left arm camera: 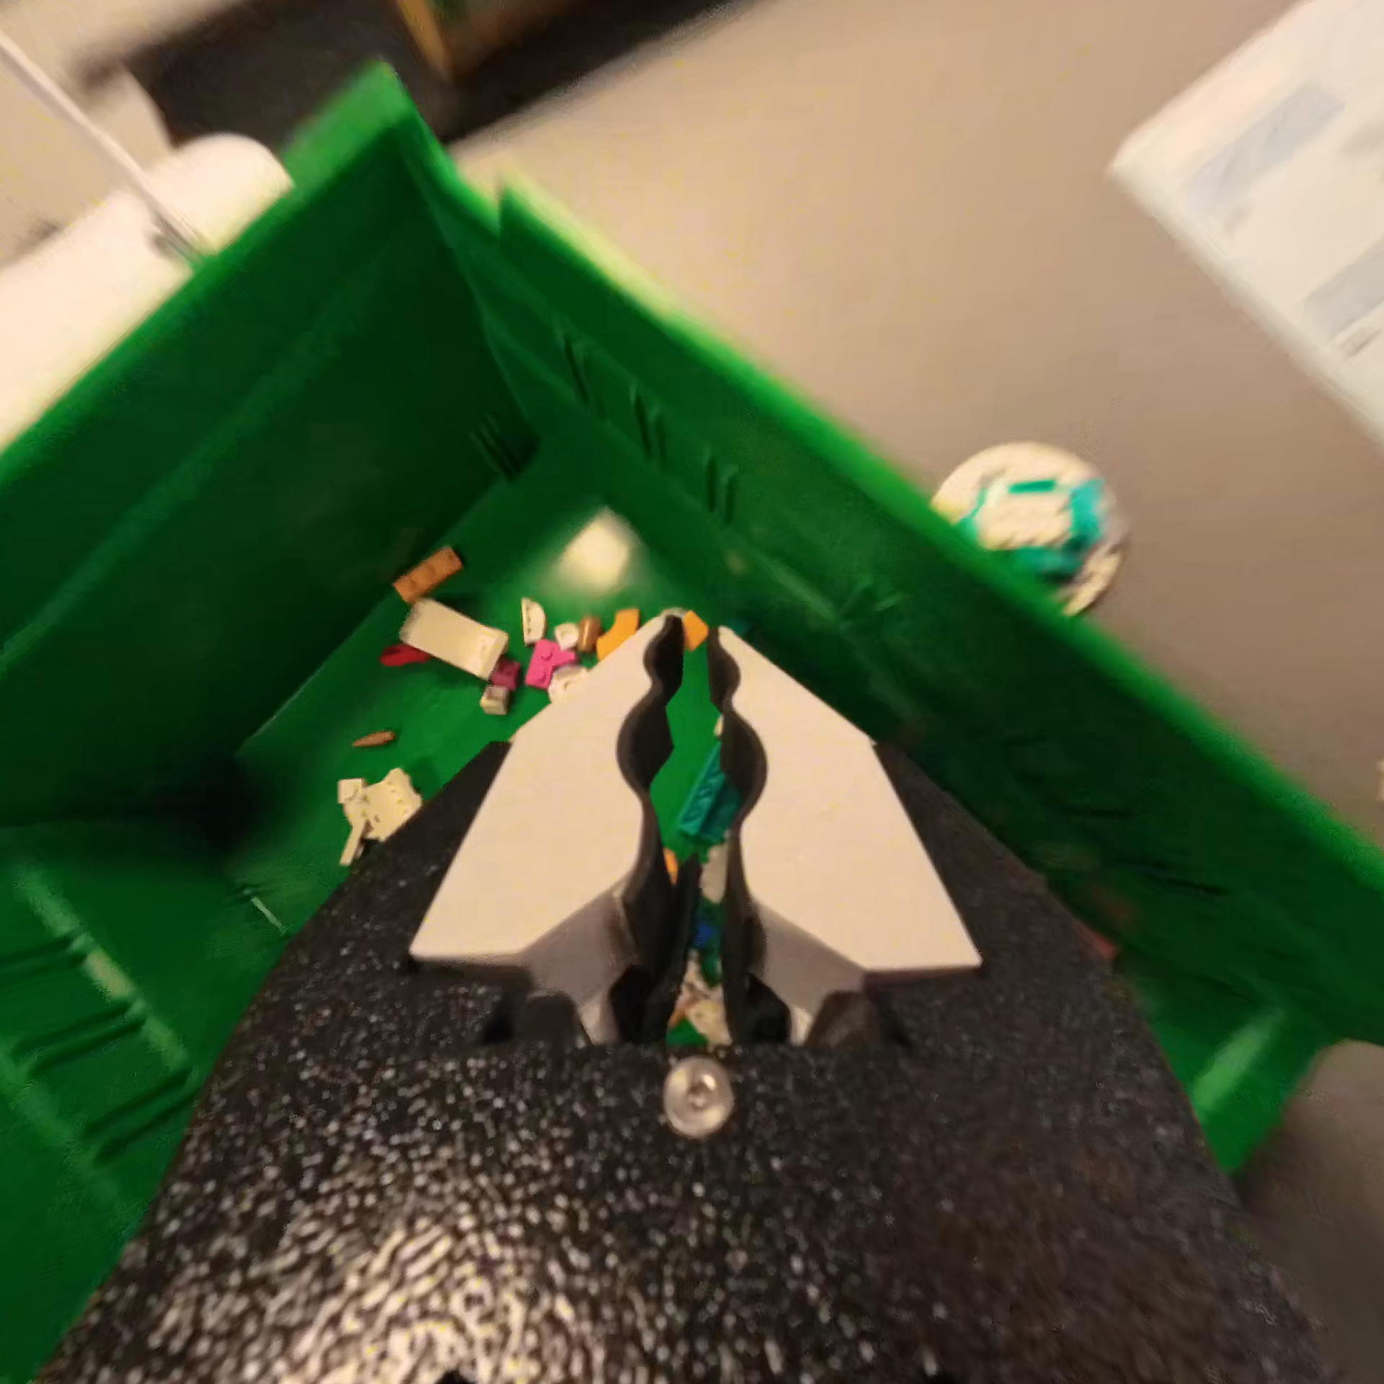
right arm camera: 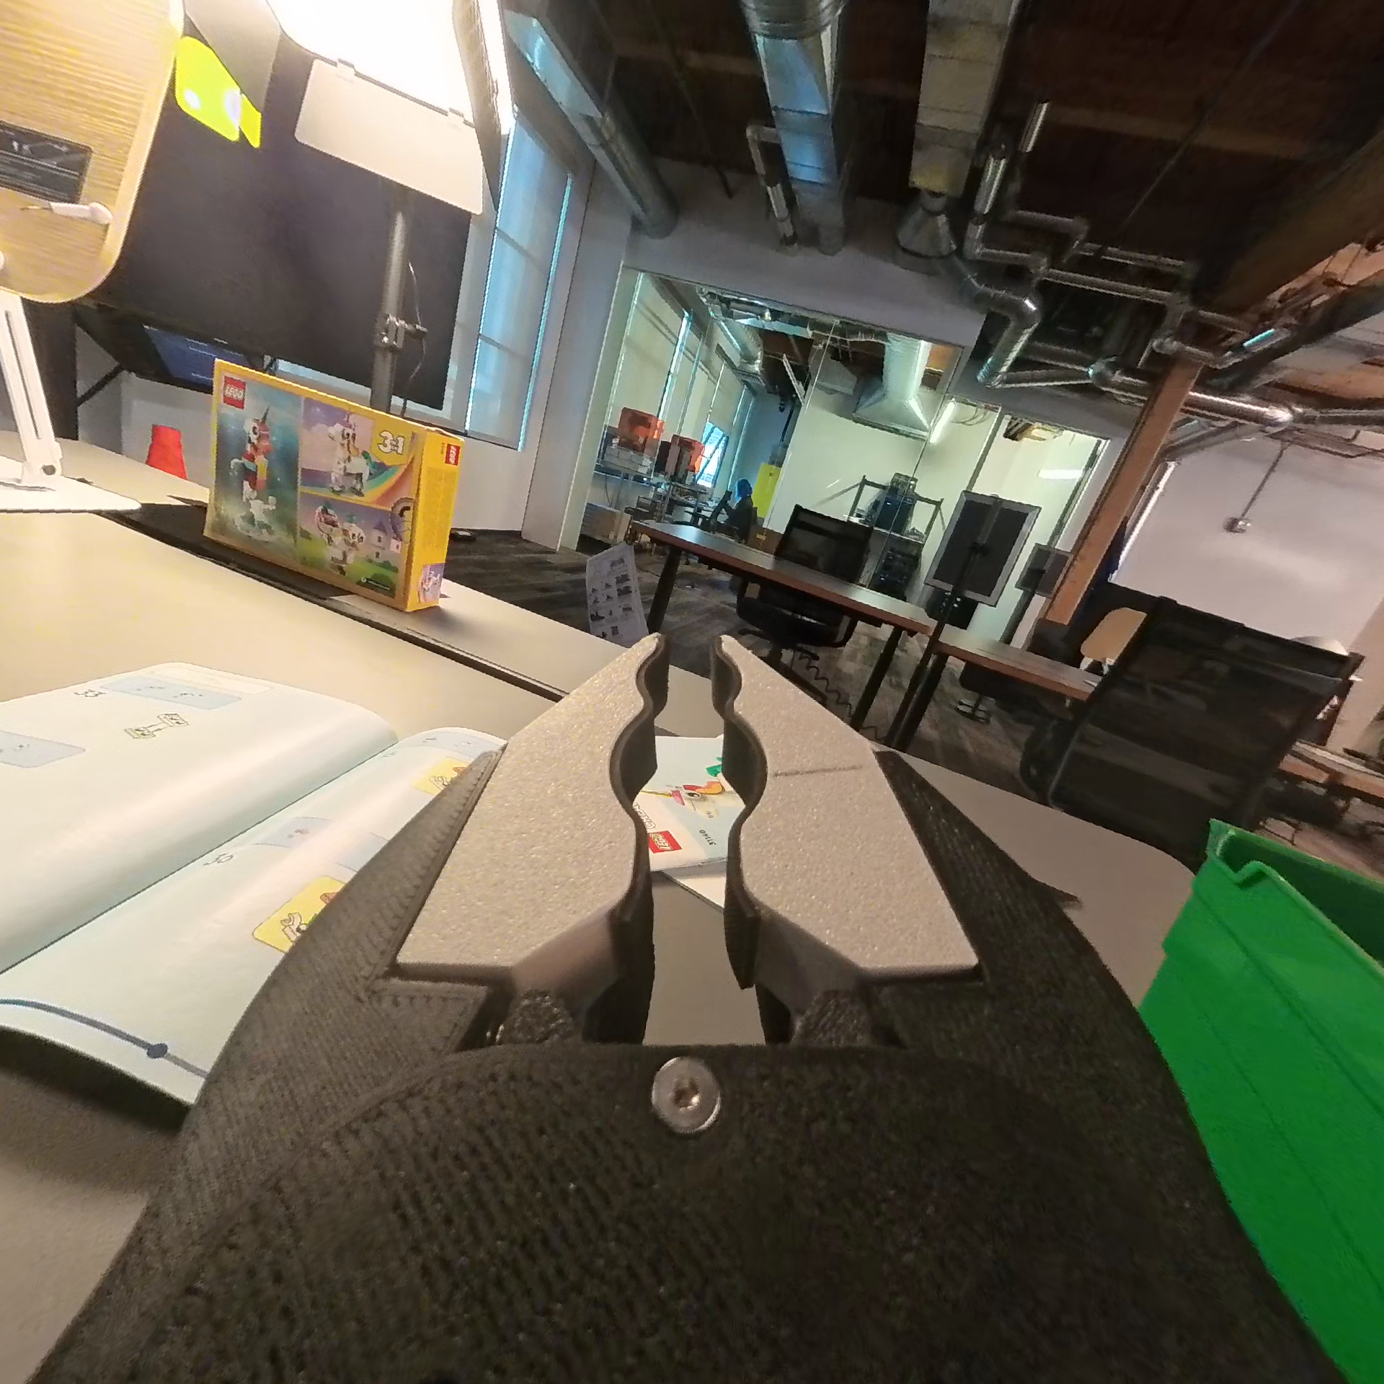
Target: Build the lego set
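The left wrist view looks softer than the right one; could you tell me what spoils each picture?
Left wrist view: motion blur smears the green bin, and a glare spot sits on its floor. Right wrist view: sharp, but the lamp panel is blown out.

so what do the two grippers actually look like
Both match: the left gripper and right gripper each have two pale grey wedge-shaped fingers lined with wavy black pads, set in a textured black body with one silver screw at the centre. No cables, sleeves or markings show.

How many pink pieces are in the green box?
2 that I can see: a bright pink piece mid-pile and a darker pink piece just left of it. The left claw may hide more.
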`<state>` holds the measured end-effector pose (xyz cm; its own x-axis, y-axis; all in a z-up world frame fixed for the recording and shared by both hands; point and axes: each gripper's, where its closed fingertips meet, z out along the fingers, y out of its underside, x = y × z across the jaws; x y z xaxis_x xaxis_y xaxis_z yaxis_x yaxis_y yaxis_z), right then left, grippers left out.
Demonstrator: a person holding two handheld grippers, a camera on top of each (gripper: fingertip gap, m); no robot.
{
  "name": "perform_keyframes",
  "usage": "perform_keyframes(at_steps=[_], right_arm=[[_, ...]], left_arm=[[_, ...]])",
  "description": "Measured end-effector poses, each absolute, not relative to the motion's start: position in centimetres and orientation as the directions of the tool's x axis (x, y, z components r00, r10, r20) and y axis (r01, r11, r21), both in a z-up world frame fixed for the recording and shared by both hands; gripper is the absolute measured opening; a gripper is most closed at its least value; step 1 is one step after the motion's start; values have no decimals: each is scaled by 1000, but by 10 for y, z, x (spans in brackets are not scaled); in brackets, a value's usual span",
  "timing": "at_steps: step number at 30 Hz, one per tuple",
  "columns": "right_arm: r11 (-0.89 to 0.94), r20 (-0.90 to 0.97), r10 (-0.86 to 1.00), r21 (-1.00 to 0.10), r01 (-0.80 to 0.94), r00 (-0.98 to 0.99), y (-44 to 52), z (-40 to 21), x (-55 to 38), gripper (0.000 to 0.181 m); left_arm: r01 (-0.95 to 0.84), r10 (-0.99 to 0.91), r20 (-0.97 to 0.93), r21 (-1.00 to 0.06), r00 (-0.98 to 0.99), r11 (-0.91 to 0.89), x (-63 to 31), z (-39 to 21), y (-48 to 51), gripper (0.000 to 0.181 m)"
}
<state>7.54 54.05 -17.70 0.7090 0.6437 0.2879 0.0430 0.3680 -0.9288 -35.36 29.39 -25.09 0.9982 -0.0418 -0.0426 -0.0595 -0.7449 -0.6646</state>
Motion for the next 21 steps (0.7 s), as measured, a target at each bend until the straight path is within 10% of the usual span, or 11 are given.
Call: perform_keyframes(at_steps=[7,21], right_arm=[[369,289,651,-929,41,702,540,-177,73,9],[348,253,691,-938,-4,677,533,-176,73,9]], left_arm=[[-134,-32,-131,-917,991,-377,-240,-107,257,4],[-214,-271,-20,-671,962,-710,-92,-275,228,4]])
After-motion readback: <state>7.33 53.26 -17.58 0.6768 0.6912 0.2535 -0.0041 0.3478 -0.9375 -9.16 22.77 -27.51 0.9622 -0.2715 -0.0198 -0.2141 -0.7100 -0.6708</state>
